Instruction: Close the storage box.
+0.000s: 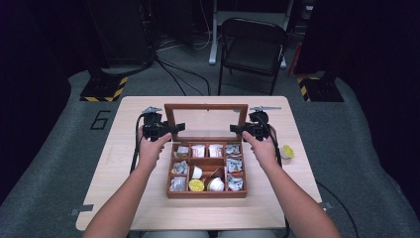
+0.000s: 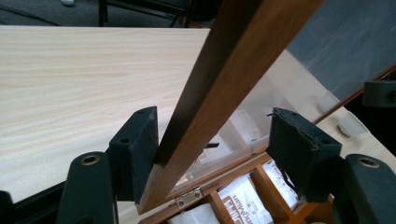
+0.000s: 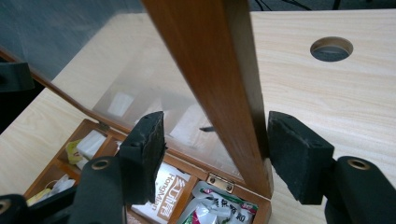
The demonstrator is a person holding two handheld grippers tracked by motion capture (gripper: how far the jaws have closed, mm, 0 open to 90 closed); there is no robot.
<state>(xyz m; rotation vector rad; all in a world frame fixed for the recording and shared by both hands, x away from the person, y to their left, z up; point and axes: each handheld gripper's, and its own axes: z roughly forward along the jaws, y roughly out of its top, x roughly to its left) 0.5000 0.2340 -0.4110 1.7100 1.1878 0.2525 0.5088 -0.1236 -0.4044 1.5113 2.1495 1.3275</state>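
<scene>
The lid point(image 1: 206, 122) of the wooden box point(image 1: 206, 193) is raised, and each side rail stands between loose jaws. The left gripper point(image 1: 173, 128) and right gripper point(image 1: 236, 129) touch one pad each, unclamped. Both rails should be moved evenly about the hinge point(image 3: 220, 182) so the frame is not twisted.

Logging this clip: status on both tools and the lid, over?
Left tool, right tool each straddle a lid side rail, one pad touching. Lid raised on box. Nothing blocking.

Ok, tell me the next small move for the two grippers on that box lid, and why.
Probably close both a little to firm the hold before swinging further. The lid stands nearly upright over the wooden box. In each gripper view, one pad of the left gripper and right gripper touches its side rail while the other stands clear, so the hold looks loose.
</scene>
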